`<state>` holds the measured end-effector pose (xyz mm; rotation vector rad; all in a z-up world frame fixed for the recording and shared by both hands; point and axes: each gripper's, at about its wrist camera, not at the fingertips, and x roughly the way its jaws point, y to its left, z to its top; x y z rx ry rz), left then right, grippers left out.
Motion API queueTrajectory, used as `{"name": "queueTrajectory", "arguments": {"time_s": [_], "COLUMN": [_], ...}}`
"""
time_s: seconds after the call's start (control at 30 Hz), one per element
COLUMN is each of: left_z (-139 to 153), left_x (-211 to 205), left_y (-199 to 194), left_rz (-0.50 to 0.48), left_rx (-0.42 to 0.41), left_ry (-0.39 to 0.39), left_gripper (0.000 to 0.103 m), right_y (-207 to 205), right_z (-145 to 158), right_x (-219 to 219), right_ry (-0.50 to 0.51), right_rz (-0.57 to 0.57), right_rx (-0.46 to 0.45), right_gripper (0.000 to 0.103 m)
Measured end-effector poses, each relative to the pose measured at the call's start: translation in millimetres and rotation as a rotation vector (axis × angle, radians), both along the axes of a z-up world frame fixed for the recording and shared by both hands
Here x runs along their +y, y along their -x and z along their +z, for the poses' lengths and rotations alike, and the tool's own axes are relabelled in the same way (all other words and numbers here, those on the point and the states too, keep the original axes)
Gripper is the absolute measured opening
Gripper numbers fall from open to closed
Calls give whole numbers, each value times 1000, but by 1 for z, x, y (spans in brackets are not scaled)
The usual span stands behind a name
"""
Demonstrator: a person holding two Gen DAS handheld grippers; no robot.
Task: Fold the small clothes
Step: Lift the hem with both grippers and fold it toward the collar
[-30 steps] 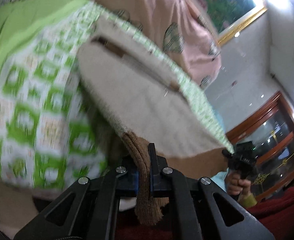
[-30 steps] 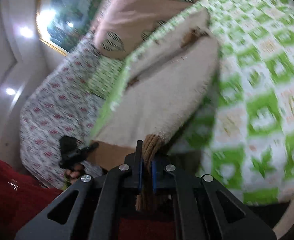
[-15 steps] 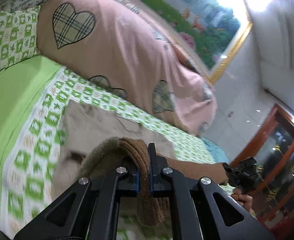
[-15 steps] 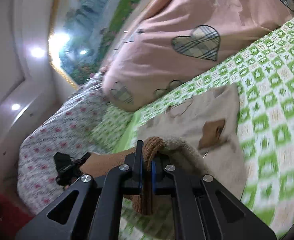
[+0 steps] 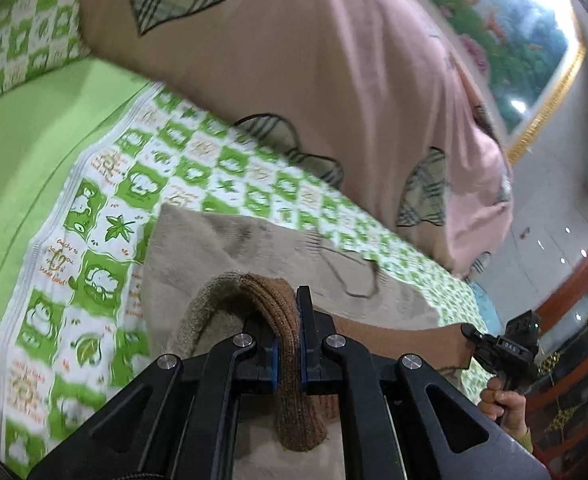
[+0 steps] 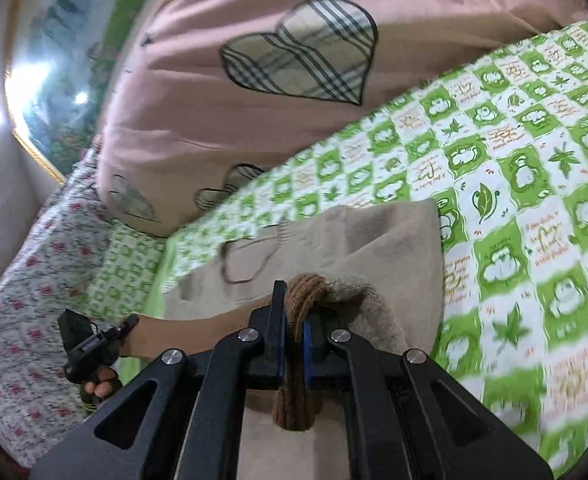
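A small beige knit garment (image 5: 229,248) with a brown ribbed hem lies on the green-and-white checked bedsheet (image 5: 105,208). My left gripper (image 5: 287,320) is shut on the brown hem (image 5: 277,304) at the garment's near left corner. My right gripper (image 6: 294,312) is shut on the brown hem (image 6: 306,288) at the near right corner of the garment (image 6: 374,236). Both corners are carried over the garment's far half. A thin dark drawn outline (image 6: 245,260) shows on the fabric. Each view shows the other gripper held in a hand.
A big pink quilt with plaid hearts (image 5: 294,80) is heaped at the far side of the bed, also in the right wrist view (image 6: 253,80). A plain green sheet (image 5: 21,152) lies left. A floral cover (image 6: 25,280) and framed picture (image 5: 534,40) are beyond.
Both grippers have swung the garment's hem up from hanging off the bed edge and forward over the bed. The garment's body now lies on the sheet, with the held hem over it.
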<state>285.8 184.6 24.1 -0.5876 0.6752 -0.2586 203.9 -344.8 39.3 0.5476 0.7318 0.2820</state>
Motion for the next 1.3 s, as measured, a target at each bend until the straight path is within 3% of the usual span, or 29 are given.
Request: {"name": "queueTrajectory", "arguments": {"time_s": [0.2,0.27,0.3,0.33,0.43,0.53,0.63,0.77,0.8,0.83,0.9,1.03,1.07,1.17,1.23,1.3], "left_z": [-41,-47,-47,-44,-35,-34,-41,-46,-47,-47,-47,-44,-42,-45,-48,-50], "left_x": [3,4,4,4,-22,-64,-112,-142,-140,-133,-113,-59,-43,-2,10,11], "left_y": [-33,-27,-20,-12,23,43,39,16,10,0,-18,-54,-60,-68,-63,-52], "left_rz": [19,11,4,-4,-85,-207,-332,-366,-360,-351,-324,-162,-74,50,81,89], "left_rx": [125,144,143,139,111,108,137,159,165,171,187,184,188,177,172,170], "left_ry": [-17,-7,9,14,-18,-40,-75,-221,-229,-230,-207,-182,-209,-104,-56,-51], "left_gripper": [9,16,26,36,47,47,47,45,41,31,27,29,29,29,29,30], "right_y": [-27,-26,-20,-13,22,44,40,15,6,0,-20,-57,-62,-61,-53,-39], "right_z": [-29,-34,-33,-31,-18,-10,-19,-44,-49,-51,-50,-39,-35,-24,-24,-22], "right_x": [-4,-7,-10,-12,-15,16,74,128,132,130,118,68,50,2,-11,-10], "right_ry": [45,61,60,62,91,84,157,289,314,324,361,466,455,315,241,254], "right_rz": [-35,-51,-60,-70,-103,21,240,432,449,448,399,152,68,-120,-156,-178], "right_rx": [86,122,123,113,47,8,57,129,148,156,156,130,117,77,65,56], "right_gripper": [11,16,21,24,31,31,31,31,31,31,29,29,29,29,29,29]}}
